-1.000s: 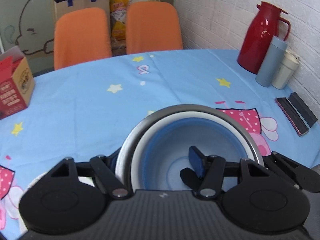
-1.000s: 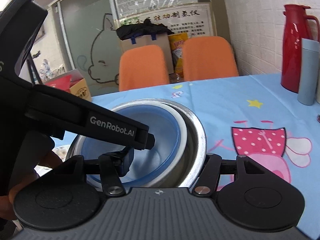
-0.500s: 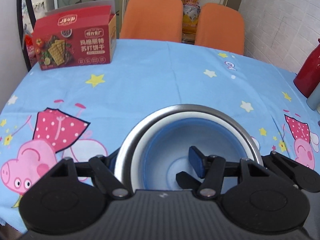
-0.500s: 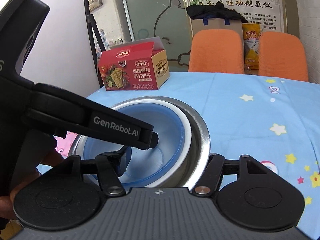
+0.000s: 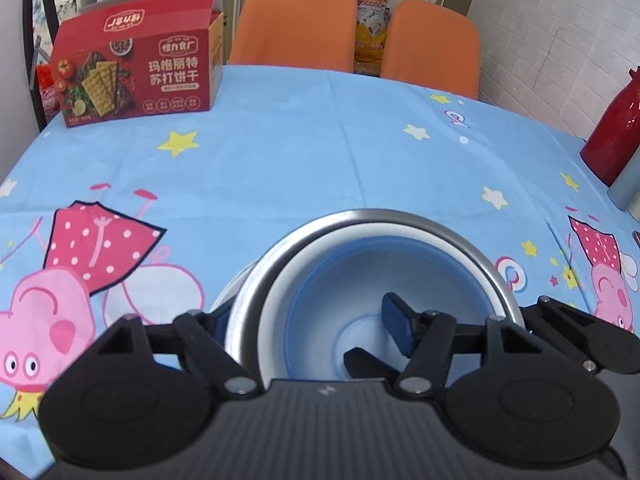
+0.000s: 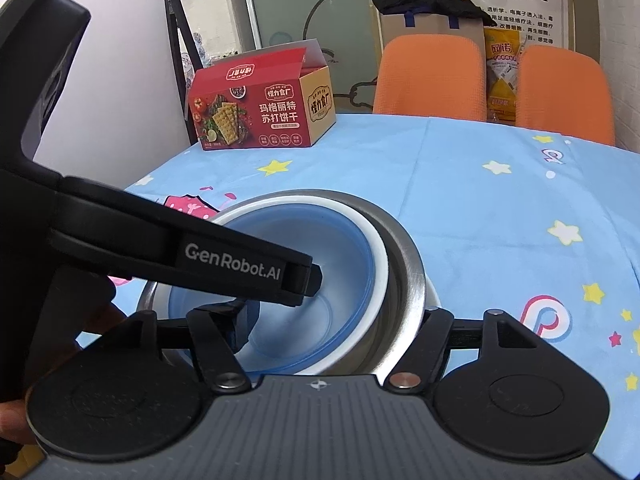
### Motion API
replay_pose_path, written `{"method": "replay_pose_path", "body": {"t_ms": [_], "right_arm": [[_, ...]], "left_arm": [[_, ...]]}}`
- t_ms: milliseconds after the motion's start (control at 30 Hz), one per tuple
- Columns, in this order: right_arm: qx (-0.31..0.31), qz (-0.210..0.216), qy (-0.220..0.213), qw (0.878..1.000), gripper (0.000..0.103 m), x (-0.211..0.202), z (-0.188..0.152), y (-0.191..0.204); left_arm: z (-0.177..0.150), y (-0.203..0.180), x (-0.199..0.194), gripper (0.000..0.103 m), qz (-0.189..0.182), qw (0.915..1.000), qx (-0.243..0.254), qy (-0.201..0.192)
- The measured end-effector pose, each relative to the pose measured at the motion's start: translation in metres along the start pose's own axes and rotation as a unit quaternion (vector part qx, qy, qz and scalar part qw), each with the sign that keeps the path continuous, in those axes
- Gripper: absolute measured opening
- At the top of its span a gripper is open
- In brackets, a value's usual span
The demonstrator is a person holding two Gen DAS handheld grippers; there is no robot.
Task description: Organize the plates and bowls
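Bowls nested in one stack: blue bowl (image 5: 360,280) inside white bowl (image 5: 280,280) inside steel bowl (image 5: 400,216), held between both grippers above the table (image 5: 320,160), apparently clear of the cloth, though lift-off can't be confirmed. Left gripper (image 5: 304,320) clenched on the stack's left rim, one finger outside the steel wall, one finger (image 5: 394,316) inside the blue bowl. Right gripper (image 6: 340,320) grasps the opposite rim: inner finger (image 6: 246,320) in the blue bowl, outer one past the steel wall, mostly hidden. Key relation: stack sits directly between the two claws, right at the fingertips, rims pinched on opposite sides, so neither hand is nearer; load is shared. Bowls are round, no long axis; opening faces up, roughly level. Open cloth lies ahead of both claws, cracker box (image 5: 136,72) far left, red flask (image 5: 616,132) far right, chairs (image 5: 296,24) beyond the far edge. Judgement: carry phase; set-down needs both hands lowering together, else the stack tilts and inner bowls slide.
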State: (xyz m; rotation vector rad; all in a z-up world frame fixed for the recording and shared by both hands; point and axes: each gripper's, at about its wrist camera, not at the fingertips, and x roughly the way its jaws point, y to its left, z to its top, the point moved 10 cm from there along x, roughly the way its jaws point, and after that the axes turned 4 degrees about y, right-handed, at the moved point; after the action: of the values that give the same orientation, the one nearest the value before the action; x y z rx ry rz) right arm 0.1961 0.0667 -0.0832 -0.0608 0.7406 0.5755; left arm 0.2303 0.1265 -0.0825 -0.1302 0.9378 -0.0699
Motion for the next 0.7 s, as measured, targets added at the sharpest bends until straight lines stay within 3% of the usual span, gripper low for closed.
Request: {"method": "replay_pose_path", "body": {"t_ms": [200,400,533,700], "right_arm": [[0.02,0.02,-0.01,1.0,0.103,-0.009,0.004,-0.003],[0.044,-0.016,-0.09,0.995,0.103,-0.048,0.022,-0.024],[0.051,-0.037,-0.106,0.992,0.103,-0.065,0.019,-0.036],[0.067,-0.06,-0.107,0.99,0.103,-0.081,-0.004,-0.05]], "left_arm": [[0.014,0.005,-0.021,0.073,0.051,0.9966,0.012,-0.064],[0.032,0.006,-0.065,0.073,0.051,0.9906,-0.012,-0.126],[0.024,-0.005,-0.079,0.073,0.055,0.989,-0.012,-0.137],[-0.011,-0.026,-0.084,0.073,0.058,0.989,-0.016,-0.135]]}}
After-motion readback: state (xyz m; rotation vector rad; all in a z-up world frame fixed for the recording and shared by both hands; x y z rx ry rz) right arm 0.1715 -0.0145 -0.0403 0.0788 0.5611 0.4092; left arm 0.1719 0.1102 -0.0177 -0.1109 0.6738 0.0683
